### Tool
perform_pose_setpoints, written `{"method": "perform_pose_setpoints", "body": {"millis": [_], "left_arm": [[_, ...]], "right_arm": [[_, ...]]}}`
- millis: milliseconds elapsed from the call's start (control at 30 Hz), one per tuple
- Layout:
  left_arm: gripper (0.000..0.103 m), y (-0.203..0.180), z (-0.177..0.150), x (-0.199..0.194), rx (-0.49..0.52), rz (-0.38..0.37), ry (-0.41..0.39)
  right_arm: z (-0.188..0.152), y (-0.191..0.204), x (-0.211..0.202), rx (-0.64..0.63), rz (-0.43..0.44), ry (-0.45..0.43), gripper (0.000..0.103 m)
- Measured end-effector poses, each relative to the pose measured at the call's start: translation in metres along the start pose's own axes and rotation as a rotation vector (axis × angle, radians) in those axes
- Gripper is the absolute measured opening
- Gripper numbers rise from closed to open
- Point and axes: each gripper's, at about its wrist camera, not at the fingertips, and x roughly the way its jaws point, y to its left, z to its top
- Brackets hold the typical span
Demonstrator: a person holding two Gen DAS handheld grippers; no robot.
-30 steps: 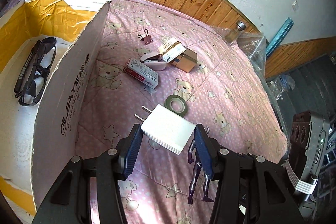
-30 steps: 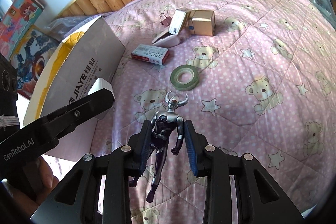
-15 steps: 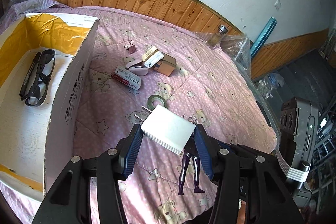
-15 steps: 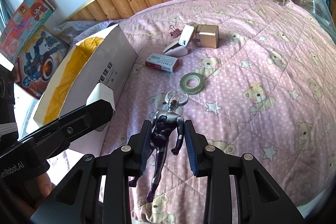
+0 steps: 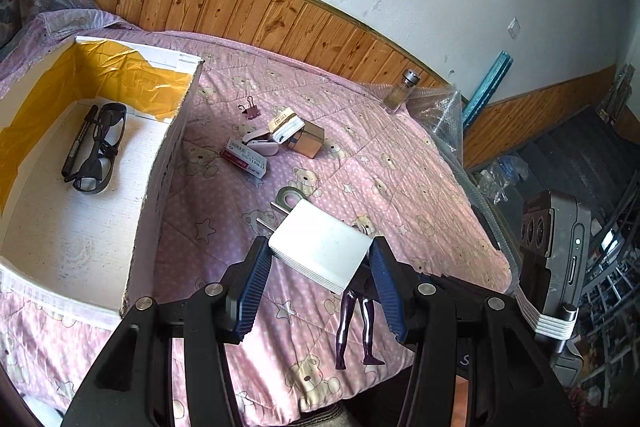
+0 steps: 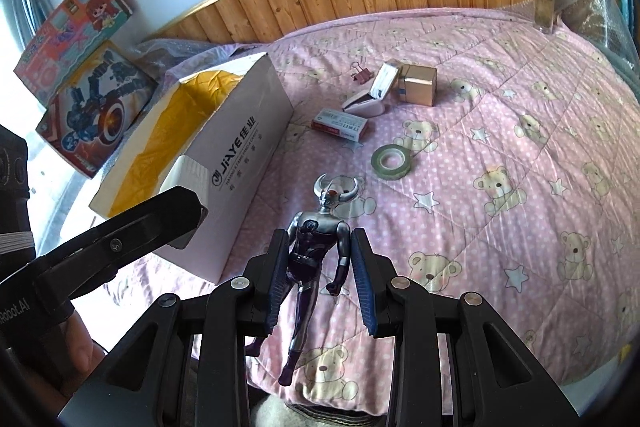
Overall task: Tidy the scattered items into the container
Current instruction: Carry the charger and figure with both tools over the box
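A pink teddy-bear quilt (image 6: 500,131) carries a white cardboard box (image 6: 240,163) at its left edge, sunglasses (image 5: 98,151) inside. The left gripper (image 5: 320,263) clamps a white plug adapter (image 5: 320,251); the right gripper (image 6: 320,267) clamps a silver horned action figure (image 6: 316,247), both raised above the quilt's near edge

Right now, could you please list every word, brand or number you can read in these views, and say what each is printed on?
"JiAYE", with Chinese characters I cannot make out: side of the white cardboard box.
"Robot.AI", its start cut off: left gripper arm, seen in the right wrist view.
Red and white small box: print too blurred.
Toy boxes: lettering unreadable.
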Motion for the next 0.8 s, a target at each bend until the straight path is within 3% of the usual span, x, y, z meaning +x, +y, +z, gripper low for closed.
{"method": "perform_pose_setpoints", "body": {"millis": [333, 800], "left_arm": [[0.052, 0.004, -0.002, -0.033, -0.025, -0.008, -0.059], [0.052, 0.030, 0.022, -0.070, -0.061, 0.012, -0.149]], "right_arm": [[0.007, 0.022, -0.020, -0.064, 0.033, -0.041, 0.033], [0.043, 0.067, -0.030, -0.170, 0.096, -0.081, 0.033]]}}
